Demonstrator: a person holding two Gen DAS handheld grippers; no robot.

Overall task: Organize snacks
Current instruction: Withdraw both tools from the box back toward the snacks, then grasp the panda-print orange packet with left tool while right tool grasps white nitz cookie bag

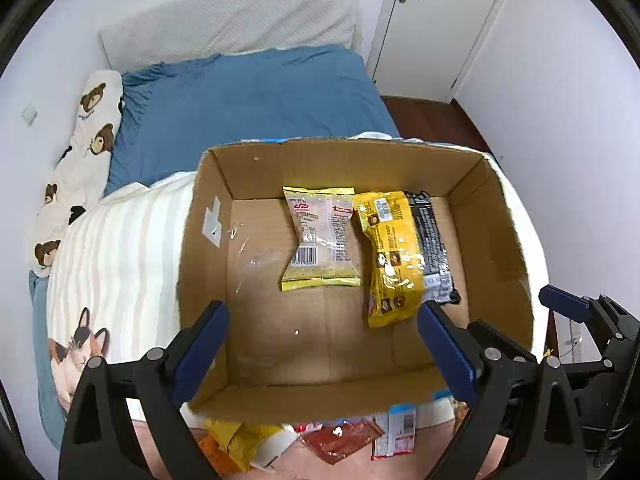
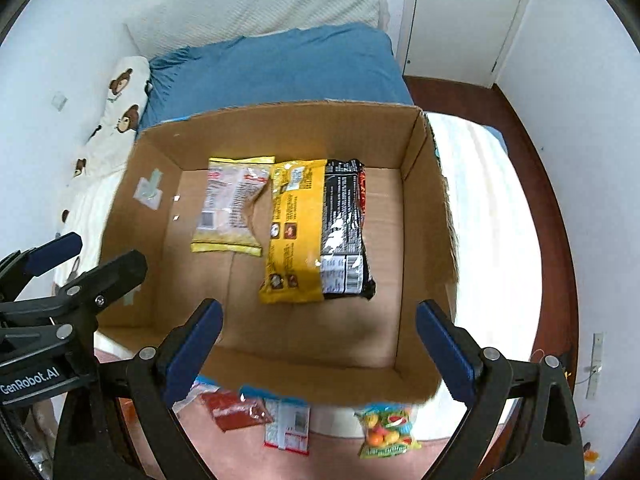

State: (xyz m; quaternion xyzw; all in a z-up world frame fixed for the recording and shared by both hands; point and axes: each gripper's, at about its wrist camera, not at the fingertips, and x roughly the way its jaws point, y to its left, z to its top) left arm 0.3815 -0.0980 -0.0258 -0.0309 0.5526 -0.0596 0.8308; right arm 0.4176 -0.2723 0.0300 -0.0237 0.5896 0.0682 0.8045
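Note:
An open cardboard box (image 1: 208, 240) (image 2: 424, 208) stands on the bed. Inside lie a pale yellow-edged packet (image 1: 320, 240) (image 2: 234, 204), a yellow packet (image 1: 390, 256) (image 2: 296, 236) and a black packet (image 1: 434, 244) (image 2: 346, 232), side by side. My left gripper (image 1: 322, 348) is open and empty above the box's near edge. My right gripper (image 2: 318, 344) is open and empty above the box's near edge too. Loose snacks lie in front of the box: a red packet (image 1: 340, 438) (image 2: 232, 410), a white-blue packet (image 1: 396, 428) (image 2: 286, 426), a fruit candy bag (image 2: 386, 426) and yellow-orange packets (image 1: 236, 444).
The bed has a blue sheet (image 1: 256, 108), a striped cream blanket (image 1: 116, 260) and a bear-print pillow (image 1: 88, 148). A white door (image 1: 440, 20) and dark wood floor (image 2: 552, 200) lie to the right. Each gripper shows at the edge of the other's view.

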